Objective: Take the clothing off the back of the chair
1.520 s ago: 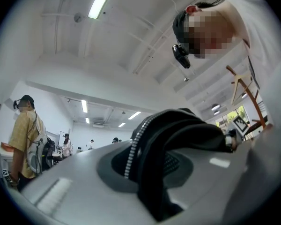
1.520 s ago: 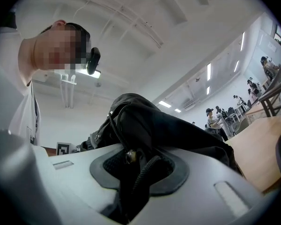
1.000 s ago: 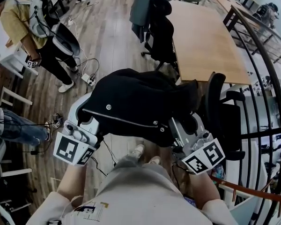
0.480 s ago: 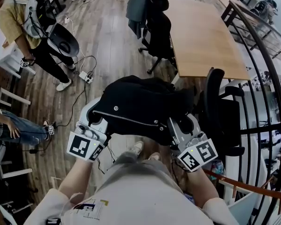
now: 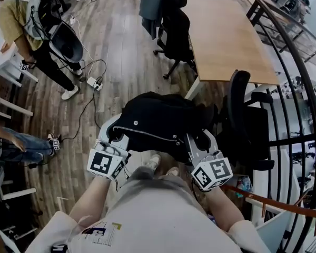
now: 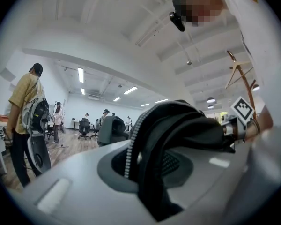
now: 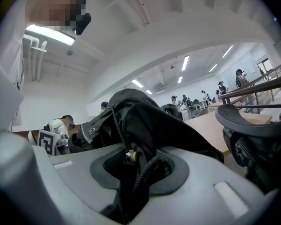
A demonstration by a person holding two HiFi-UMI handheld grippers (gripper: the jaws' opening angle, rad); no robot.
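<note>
The person wears a pale T-shirt (image 5: 147, 220) with short white sleeves (image 5: 55, 231), a small blue and yellow print (image 5: 97, 230), and light shoes (image 5: 154, 162). The left gripper (image 5: 117, 135) and right gripper (image 5: 196, 138) are smooth and light grey. Each has a cube (image 5: 106, 163) of black and white squares.

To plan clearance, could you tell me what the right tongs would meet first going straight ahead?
The right tongs grip a black zip jacket; beyond it, probably the light wooden table, depth unclear.

The black zip-up jacket (image 5: 158, 121) hangs bunched in the air just beside the black chair (image 5: 237, 103).
</note>
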